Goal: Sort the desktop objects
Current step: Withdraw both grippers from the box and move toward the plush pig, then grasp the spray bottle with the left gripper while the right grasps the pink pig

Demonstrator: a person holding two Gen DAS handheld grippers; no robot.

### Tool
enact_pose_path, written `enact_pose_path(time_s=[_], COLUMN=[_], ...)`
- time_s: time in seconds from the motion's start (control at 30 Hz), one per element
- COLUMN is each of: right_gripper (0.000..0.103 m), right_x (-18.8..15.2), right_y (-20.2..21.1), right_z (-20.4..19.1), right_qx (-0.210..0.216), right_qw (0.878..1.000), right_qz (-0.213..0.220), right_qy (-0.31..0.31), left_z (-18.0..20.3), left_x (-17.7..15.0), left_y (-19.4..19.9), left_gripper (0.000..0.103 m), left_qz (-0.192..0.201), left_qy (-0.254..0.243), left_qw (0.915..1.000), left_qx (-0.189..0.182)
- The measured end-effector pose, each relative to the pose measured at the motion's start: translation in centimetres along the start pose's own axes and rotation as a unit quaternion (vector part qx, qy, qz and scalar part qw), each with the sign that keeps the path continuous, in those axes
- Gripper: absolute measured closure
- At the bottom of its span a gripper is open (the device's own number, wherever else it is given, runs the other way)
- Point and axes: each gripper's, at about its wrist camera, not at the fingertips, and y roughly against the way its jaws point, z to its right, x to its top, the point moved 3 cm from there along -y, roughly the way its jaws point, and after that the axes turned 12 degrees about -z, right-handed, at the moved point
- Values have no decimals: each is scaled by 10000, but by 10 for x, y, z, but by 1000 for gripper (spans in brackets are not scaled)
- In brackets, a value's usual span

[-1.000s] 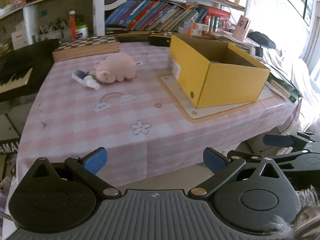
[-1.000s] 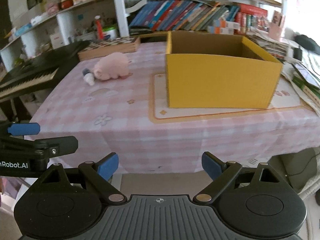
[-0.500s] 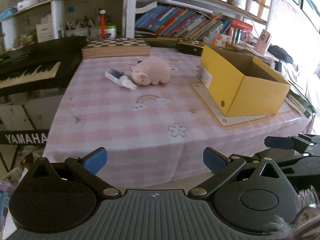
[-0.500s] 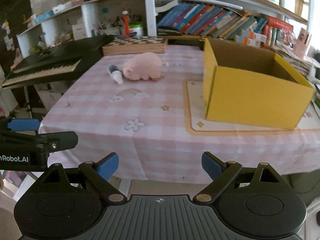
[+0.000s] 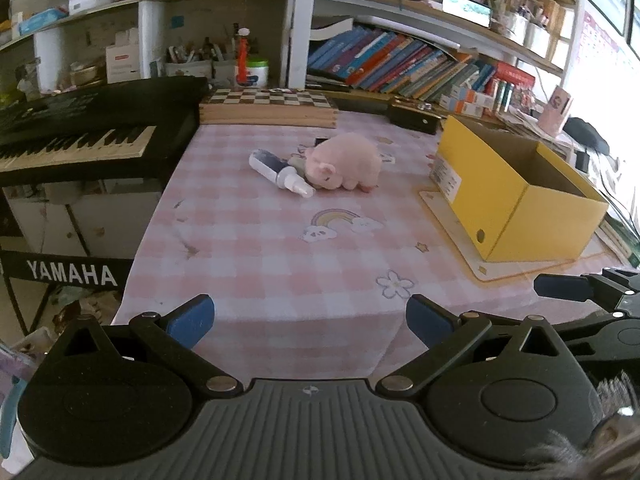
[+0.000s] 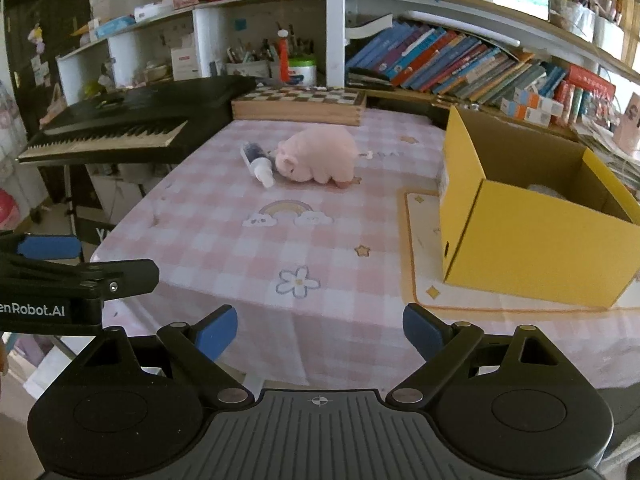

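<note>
Yellow box (image 5: 516,196) sits on the counter (image 5: 260,248); pink plush pig (image 5: 344,162) lies well left of it, a small bottle (image 5: 280,174) touching its snout; both tongs (image 5: 308,316) (image 6: 320,326) gape wide, empty; grabbing the pig could roll the bottle off.

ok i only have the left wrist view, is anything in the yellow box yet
observer: yes. The right wrist view looks into the yellow box and shows a pale thing lying at the bottom. Too little of it shows to say what it is.
operator: and the right tool, i only see one tip of it
observer: the right tool is open, its jaws wide apart with nothing between them.
</note>
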Motion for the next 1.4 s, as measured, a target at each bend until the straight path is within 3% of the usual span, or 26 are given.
enact_pose_path(time_s=[1.07,1.4], right_gripper=[11,11], right_x=[135,169], right_y=[-76,-95], right_z=[43,60], right_qx=[345,508], right_qw=[9986,9984], right_qz=[339,263], right_qy=[216,7], left_z=[-16,-13], left_x=[115,132], left_y=[-64,-96], left_gripper=[0,0], left_qz=[337,124], left_qy=[349,177], left_qw=[9963,9962], left_qx=[709,841])
